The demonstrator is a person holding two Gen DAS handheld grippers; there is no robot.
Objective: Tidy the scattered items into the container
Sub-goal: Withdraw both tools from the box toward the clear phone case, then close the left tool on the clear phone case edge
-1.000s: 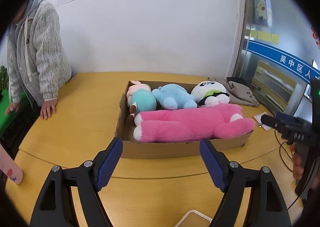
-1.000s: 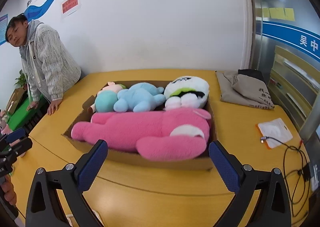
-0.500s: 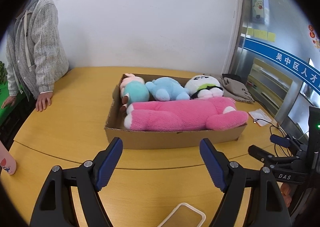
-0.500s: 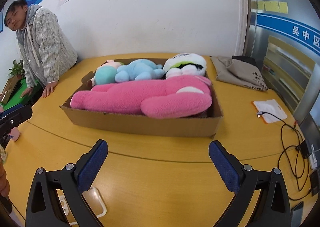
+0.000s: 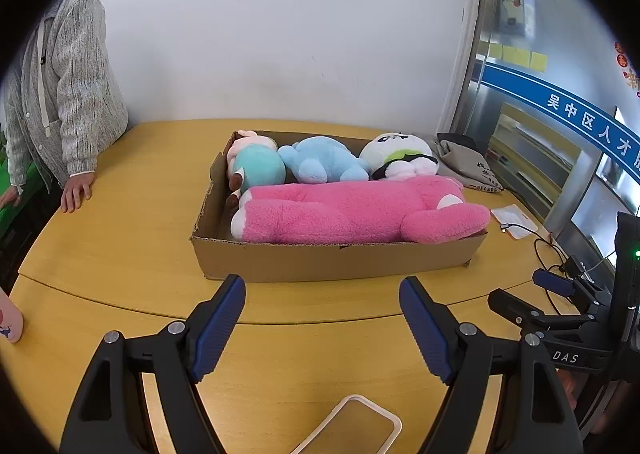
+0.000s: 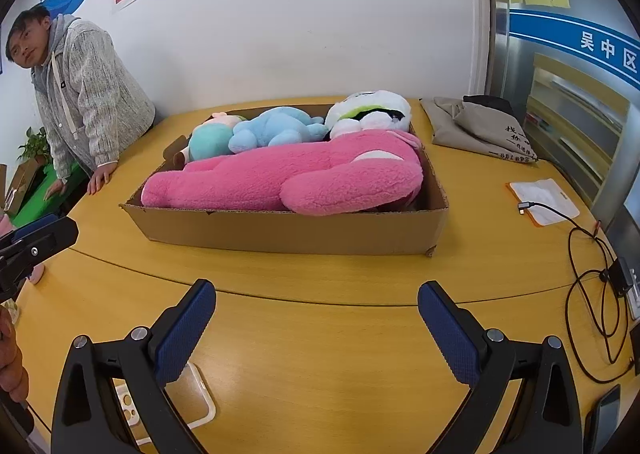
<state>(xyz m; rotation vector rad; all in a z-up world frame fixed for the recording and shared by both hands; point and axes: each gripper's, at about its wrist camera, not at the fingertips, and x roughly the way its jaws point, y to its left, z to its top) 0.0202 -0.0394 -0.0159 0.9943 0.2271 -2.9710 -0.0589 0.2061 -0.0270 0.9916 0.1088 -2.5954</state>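
judging by the cardboard box (image 5: 328, 266), all four plush toys (image 5: 352, 214) are in; both my left gripper (image 5: 322, 318) and right gripper (image 6: 316, 322) hang apart, empty.

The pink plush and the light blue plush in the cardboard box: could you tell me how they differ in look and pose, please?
The pink plush is much longer than the light blue plush, spanning nearly the whole near side of the cardboard box; the blue one takes only the middle of the back row. The pink one lies stretched out, with white patches; the blue one is curled and compact, all one colour. Both are fuzzy soft toys already inside the box.
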